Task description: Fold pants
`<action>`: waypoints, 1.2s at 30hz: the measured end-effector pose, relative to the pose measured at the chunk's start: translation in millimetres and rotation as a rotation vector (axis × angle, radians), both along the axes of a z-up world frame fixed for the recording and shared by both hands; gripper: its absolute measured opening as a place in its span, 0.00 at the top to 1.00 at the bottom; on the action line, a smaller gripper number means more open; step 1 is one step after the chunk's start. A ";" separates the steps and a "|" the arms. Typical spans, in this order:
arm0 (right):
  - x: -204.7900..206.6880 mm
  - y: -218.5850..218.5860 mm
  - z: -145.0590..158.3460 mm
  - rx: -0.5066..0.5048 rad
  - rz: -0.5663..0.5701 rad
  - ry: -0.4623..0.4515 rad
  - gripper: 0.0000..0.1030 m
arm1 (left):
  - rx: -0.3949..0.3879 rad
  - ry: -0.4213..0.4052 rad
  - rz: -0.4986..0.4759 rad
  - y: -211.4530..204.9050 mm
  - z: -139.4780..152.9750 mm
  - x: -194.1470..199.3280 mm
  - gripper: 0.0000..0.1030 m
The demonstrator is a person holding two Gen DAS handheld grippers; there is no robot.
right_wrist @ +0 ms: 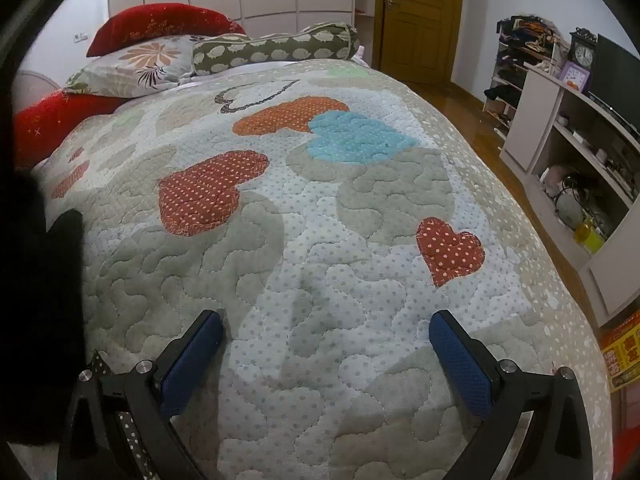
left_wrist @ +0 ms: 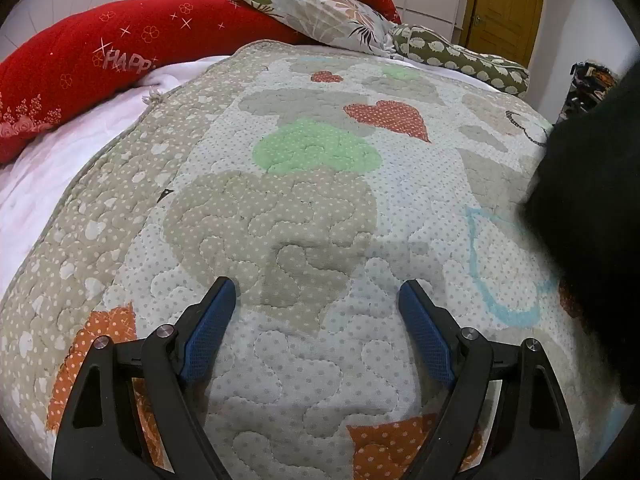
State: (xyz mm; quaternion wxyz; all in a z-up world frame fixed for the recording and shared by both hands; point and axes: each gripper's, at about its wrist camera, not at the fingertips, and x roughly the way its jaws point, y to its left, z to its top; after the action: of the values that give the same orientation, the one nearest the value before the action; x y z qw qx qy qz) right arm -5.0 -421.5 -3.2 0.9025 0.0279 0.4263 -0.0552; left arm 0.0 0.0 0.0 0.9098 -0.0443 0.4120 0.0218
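The black pants [left_wrist: 588, 216] lie as a dark mass at the right edge of the left wrist view and at the left edge of the right wrist view [right_wrist: 40, 300], on the quilted heart-patterned bedspread [left_wrist: 312, 208]. Most of the pants are out of frame. My left gripper [left_wrist: 316, 292] is open and empty above the quilt, with the pants to its right. My right gripper [right_wrist: 326, 324] is open and empty above the quilt [right_wrist: 320, 220], with the pants to its left.
Red pillows [left_wrist: 100, 60], a floral pillow [left_wrist: 320, 12] and a green bolster [right_wrist: 276, 48] lie at the head of the bed. A shelf unit [right_wrist: 568, 152] with a clock and TV stands right of the bed. A wooden door [right_wrist: 420, 12] is behind.
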 end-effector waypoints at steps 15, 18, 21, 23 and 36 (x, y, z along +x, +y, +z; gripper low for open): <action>1.7 0.4 2.9 -0.002 0.000 0.000 0.00 | 0.016 0.002 0.000 -2.0 -0.8 -0.1 0.18; -4.3 3.7 -4.3 -0.002 0.001 0.000 0.00 | 0.010 0.001 0.000 -1.1 -1.6 0.0 0.18; -5.8 5.0 -5.1 -0.003 0.000 0.000 0.00 | 0.011 0.002 0.000 -1.1 -2.1 0.3 0.18; -6.2 5.1 -5.6 -0.002 0.000 0.001 0.00 | 0.010 -0.001 0.000 -0.8 -2.6 0.4 0.18; 0.9 3.4 -2.5 0.003 0.005 0.022 0.00 | 0.041 0.030 0.001 -5.2 9.6 -19.3 0.18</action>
State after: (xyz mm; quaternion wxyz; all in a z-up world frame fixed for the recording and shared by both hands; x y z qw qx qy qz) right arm -4.1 -418.1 -5.7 0.8979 0.0277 0.4362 -0.0526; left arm -19.3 -5.2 9.6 0.9043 -0.0256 0.4250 0.0313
